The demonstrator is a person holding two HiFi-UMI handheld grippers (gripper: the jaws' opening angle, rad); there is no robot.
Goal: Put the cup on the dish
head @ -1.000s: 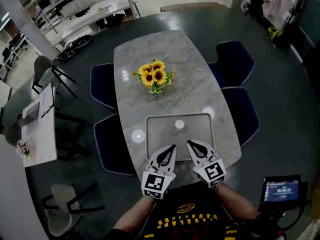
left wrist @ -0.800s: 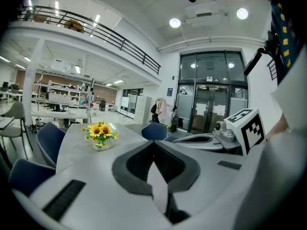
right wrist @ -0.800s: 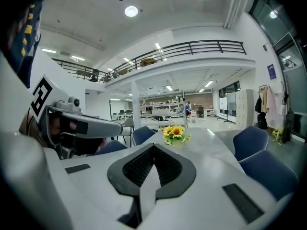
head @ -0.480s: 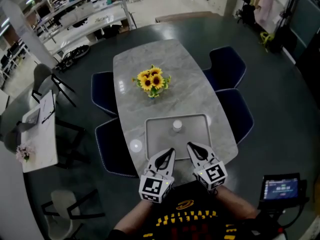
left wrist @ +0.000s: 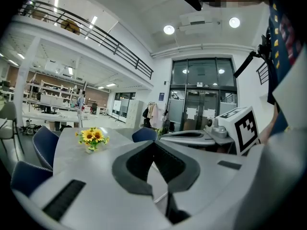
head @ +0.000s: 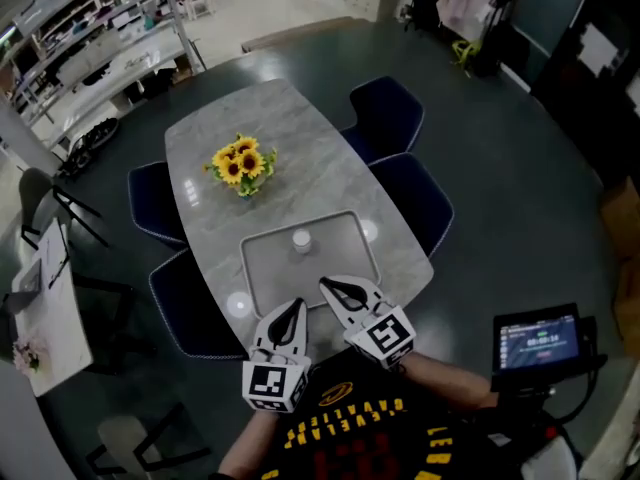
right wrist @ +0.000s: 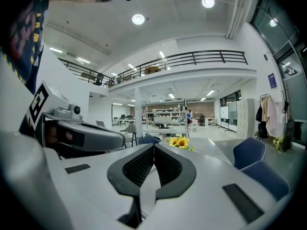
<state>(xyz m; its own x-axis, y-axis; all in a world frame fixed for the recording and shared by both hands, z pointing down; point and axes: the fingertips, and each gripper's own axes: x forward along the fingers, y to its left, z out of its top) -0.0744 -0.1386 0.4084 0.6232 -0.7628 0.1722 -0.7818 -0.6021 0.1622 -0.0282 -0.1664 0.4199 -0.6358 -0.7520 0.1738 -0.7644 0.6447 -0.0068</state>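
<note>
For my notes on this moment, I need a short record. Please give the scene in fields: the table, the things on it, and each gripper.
table: grey marble top, blue chairs around it
tray: grey, on the table's near part
cup: small, white, on the tray's far part
flowers: sunflowers, beyond the tray
left gripper: shut, empty, by the tray's near edge
right gripper: shut, empty, beside the left one

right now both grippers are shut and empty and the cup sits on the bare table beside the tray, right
No: the head view shows the cup inside the tray, near its far edge. The left gripper and right gripper are indeed shut and empty.
</note>
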